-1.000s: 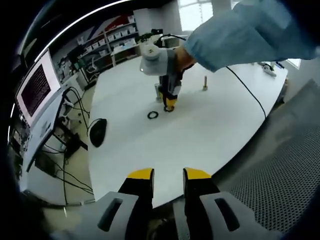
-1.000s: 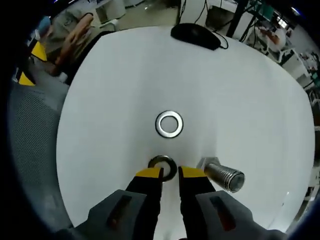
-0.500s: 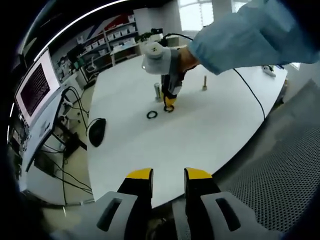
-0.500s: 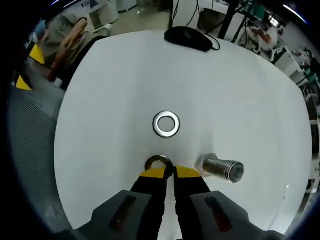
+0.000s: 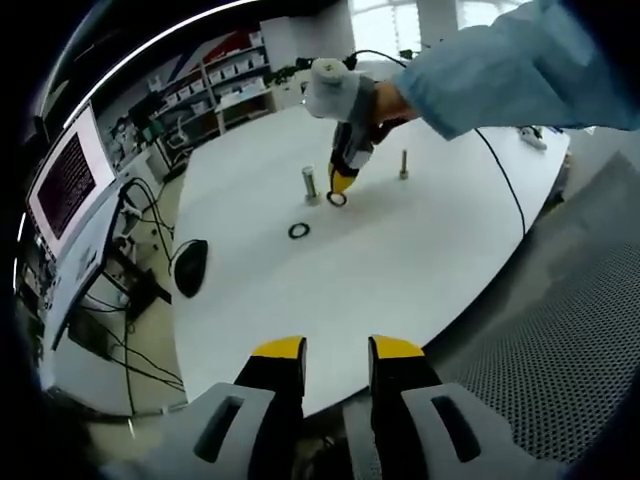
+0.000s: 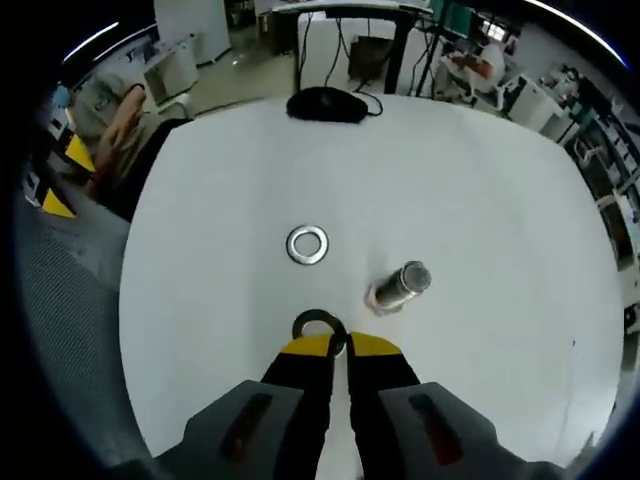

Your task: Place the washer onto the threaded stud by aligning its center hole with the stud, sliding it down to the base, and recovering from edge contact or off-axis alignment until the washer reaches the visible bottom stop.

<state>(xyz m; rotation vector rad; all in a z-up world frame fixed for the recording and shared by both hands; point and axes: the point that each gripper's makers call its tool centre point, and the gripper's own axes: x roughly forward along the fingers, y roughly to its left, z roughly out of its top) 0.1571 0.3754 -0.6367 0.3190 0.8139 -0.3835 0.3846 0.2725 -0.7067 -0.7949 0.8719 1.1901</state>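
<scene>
In the right gripper view my right gripper [image 6: 340, 346] is shut on the near rim of a dark metal washer [image 6: 318, 324], held above the white table [image 6: 480, 200]. The threaded stud [image 6: 398, 286] stands upright on its hex base just right of and beyond the held washer. A second, shiny washer [image 6: 307, 245] lies flat further out. In the left gripper view the right gripper [image 5: 340, 183] hangs over the table with the washer [image 5: 337, 199] at its tips, beside the stud [image 5: 310, 184]. My left gripper [image 5: 336, 349] is open and holds nothing, off the table's near edge.
A black mouse [image 6: 326, 104] with its cable lies at the far side of the table. A thin bolt [image 5: 403, 164] stands beyond the right gripper. A monitor [image 5: 65, 185] and cables sit left of the table. A person [image 6: 115, 105] is at the table's left edge.
The right gripper shut on the washer lying in front of it and raised it off the table; the stud and the table now look farther away. The left gripper stayed put.
</scene>
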